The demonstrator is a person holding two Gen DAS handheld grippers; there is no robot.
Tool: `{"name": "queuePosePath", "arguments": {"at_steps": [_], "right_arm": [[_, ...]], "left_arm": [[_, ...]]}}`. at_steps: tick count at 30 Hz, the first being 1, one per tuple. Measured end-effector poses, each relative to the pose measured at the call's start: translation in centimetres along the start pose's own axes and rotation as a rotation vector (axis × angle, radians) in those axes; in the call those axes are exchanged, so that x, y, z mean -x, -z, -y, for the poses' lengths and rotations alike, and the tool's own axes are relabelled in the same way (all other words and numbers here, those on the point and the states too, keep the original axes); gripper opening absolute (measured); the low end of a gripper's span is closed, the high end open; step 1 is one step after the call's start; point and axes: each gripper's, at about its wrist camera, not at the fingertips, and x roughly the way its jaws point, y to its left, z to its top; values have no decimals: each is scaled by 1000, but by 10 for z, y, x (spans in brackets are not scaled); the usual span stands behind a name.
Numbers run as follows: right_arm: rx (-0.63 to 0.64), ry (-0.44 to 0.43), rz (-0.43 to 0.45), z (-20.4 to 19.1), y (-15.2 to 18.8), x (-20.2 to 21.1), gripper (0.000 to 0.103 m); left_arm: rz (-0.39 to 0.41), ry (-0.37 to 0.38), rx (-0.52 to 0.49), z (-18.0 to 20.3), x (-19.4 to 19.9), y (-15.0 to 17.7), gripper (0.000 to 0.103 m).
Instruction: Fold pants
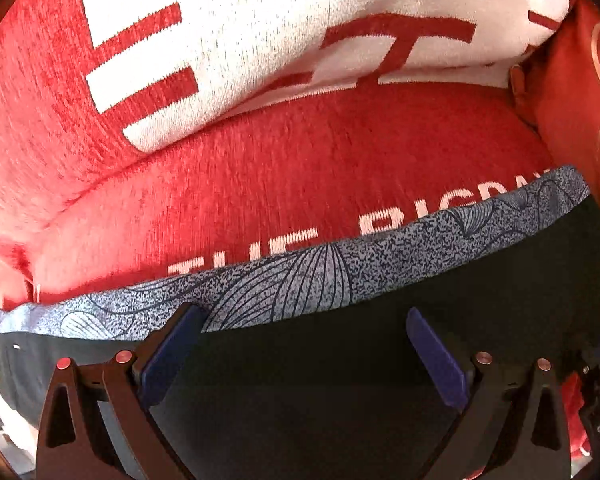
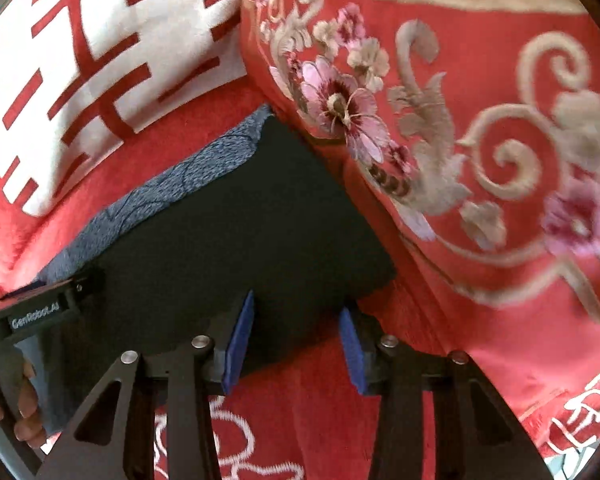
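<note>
Two grippers were over the pants, and from my remote seat I read both as released. The left gripper had its blue pads spread wide above the dark fabric, gripping nothing. The right gripper was parted too, its fingers straddling the near corner of the dark cloth without pinching it, as far as I could tell.

The pants lay on the red plush blanket, already gathered into a compact dark block with fairly straight edges and a squared corner in the right wrist view. A strip of blue-grey patterned waistband, or perhaps lining, ran along the far edge. The block's right side sat against an embroidered red quilt with pink flowers, and a red-and-white knit cushion rested just behind.

I judged the folding mostly done: no loose leg showed in either view. What remained, I guessed, was one last fold or a smoothing press, though the near part of the garment was hidden under the grippers.
</note>
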Motion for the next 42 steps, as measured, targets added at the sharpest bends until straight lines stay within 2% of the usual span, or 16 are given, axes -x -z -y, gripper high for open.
{"name": "queuePosePath", "arguments": {"at_steps": [5, 10, 15, 20, 21, 25, 31, 35, 42], "right_arm": [[30, 4, 16, -4, 0, -3, 46], [-20, -45, -8, 4, 2, 7, 46], [-106, -189, -47, 18, 21, 21, 49], [-203, -345, -97, 26, 42, 17, 49], [-235, -395, -99, 28, 46, 15, 49], [-327, -482, -93, 31, 50, 7, 49], [-379, -522, -80, 29, 52, 1, 50], [-401, -531, -89, 33, 58, -1, 50], [-463, -564, -33, 39, 59, -4, 50]], "left_arm": [[0, -18, -4, 6, 3, -2, 103], [10, -44, -25, 6, 22, 5, 103], [8, -41, -23, -2, 41, 26, 103], [7, -45, 15, -14, 50, 46, 103], [2, -39, 33, -16, 48, 49, 103], [-55, -41, 68, -27, 27, 73, 103], [-55, 12, 163, -35, 20, 86, 103], [-38, -13, 139, -29, 23, 90, 103], [-26, -5, 145, -32, 23, 92, 103]]}}
